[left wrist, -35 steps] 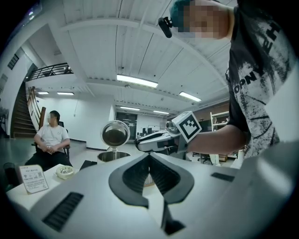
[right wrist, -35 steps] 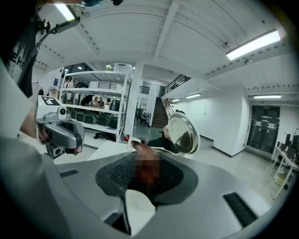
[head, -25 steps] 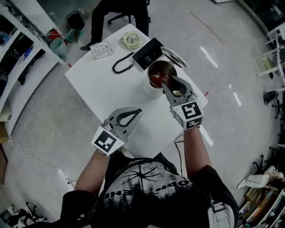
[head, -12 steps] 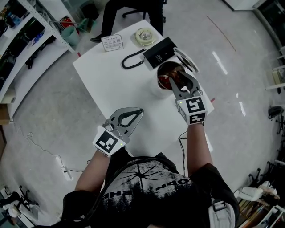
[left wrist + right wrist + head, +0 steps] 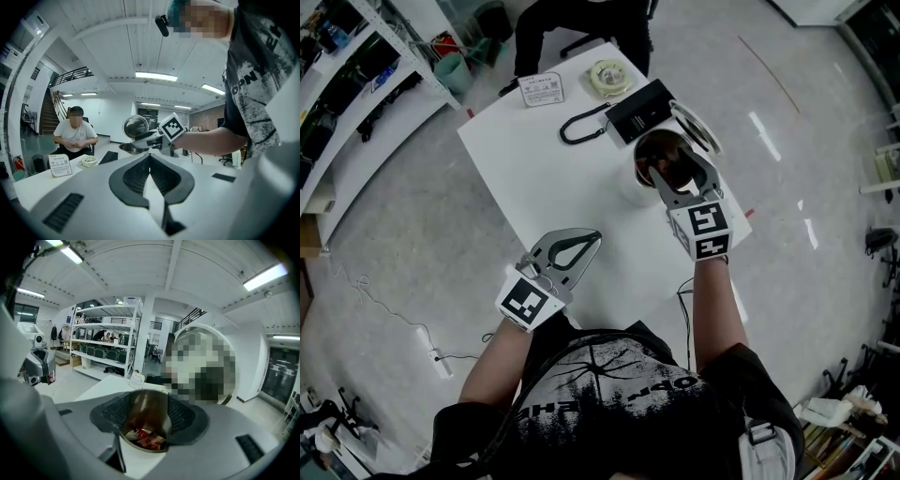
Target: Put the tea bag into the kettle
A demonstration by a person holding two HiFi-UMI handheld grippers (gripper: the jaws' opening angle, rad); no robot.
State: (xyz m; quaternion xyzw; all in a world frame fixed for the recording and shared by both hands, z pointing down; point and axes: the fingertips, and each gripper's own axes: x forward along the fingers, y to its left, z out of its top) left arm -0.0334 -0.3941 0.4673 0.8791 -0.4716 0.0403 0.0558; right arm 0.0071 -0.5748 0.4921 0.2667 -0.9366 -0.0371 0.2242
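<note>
The steel kettle (image 5: 630,190) stands open at the table's right side, its lid (image 5: 696,127) tipped back. My right gripper (image 5: 672,169) hovers right over its mouth. Its jaws have just been opening and now stand open with nothing between the pads. In the right gripper view, red tea bags (image 5: 146,440) lie at the bottom of the kettle (image 5: 146,414), straight below the right gripper (image 5: 147,401). My left gripper (image 5: 592,236) is shut and empty, low over the table's near part. In the left gripper view, the left gripper (image 5: 150,155) points toward the lid (image 5: 136,126).
A black box (image 5: 639,108) and a black cable (image 5: 579,127) lie behind the kettle. Farther back are a round white object (image 5: 607,77) and a printed card (image 5: 542,89). A person (image 5: 74,136) sits at the table's far side. Shelves (image 5: 337,84) line the left.
My right gripper has moved farther over the kettle's mouth, and its jaws have spread apart. The left gripper has stayed where it was.
</note>
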